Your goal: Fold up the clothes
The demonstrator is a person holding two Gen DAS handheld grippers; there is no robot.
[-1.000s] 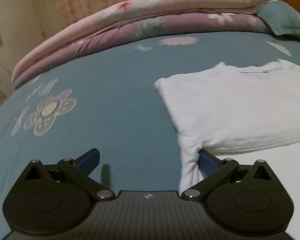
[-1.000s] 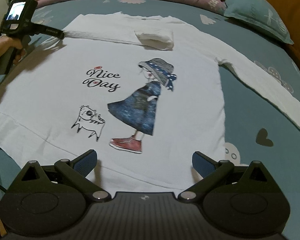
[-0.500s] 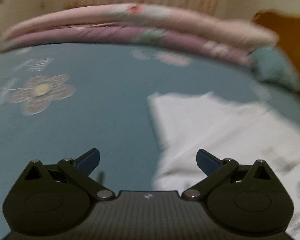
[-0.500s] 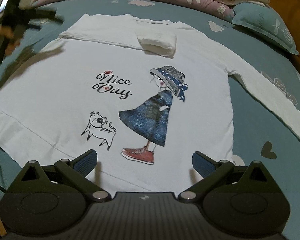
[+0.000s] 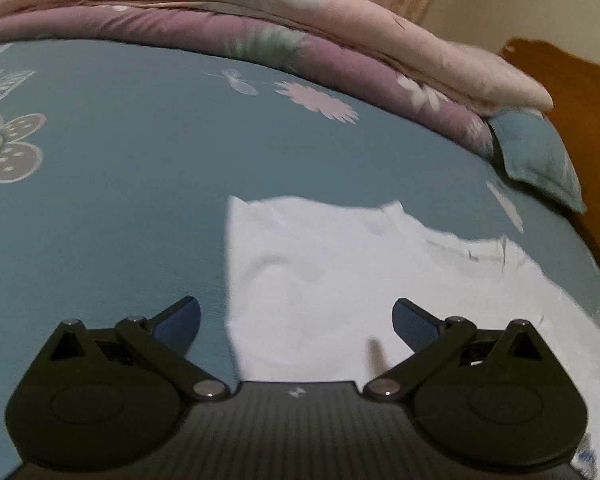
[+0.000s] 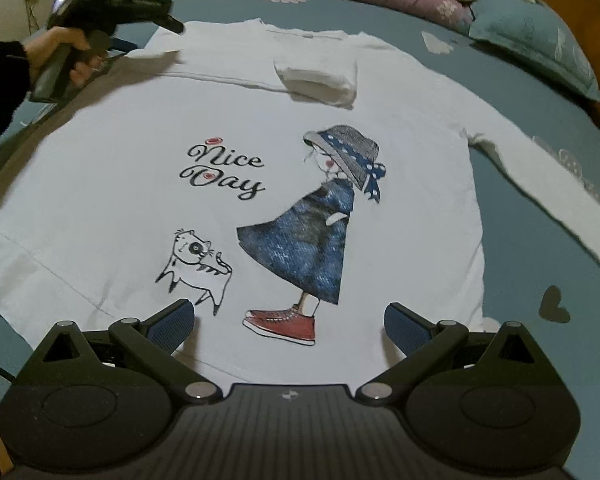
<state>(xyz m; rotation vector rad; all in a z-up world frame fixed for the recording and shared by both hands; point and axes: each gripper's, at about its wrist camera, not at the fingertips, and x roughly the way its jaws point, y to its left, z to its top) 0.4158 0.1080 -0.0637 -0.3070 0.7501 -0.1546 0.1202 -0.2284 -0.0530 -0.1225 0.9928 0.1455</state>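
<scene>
Hovering, both jaws apart | right gripper (image 6: 286,322): shirt (image 6: 120,184) print | left gripper (image 5: 296,318): shirt's plain corner only

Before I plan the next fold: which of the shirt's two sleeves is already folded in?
The sleeve by the left gripper: it lies folded across the shirt, cuff below the collar. The other sleeve stretches out over the bedsheet.

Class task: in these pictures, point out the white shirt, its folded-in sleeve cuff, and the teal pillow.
white shirt (image 6: 132,184): right wrist view, plain chest fabric beside the lettering.
sleeve cuff (image 6: 320,82): right wrist view, middle of the cuff lying on the shirt.
teal pillow (image 6: 532,40): right wrist view, its top face.
</scene>
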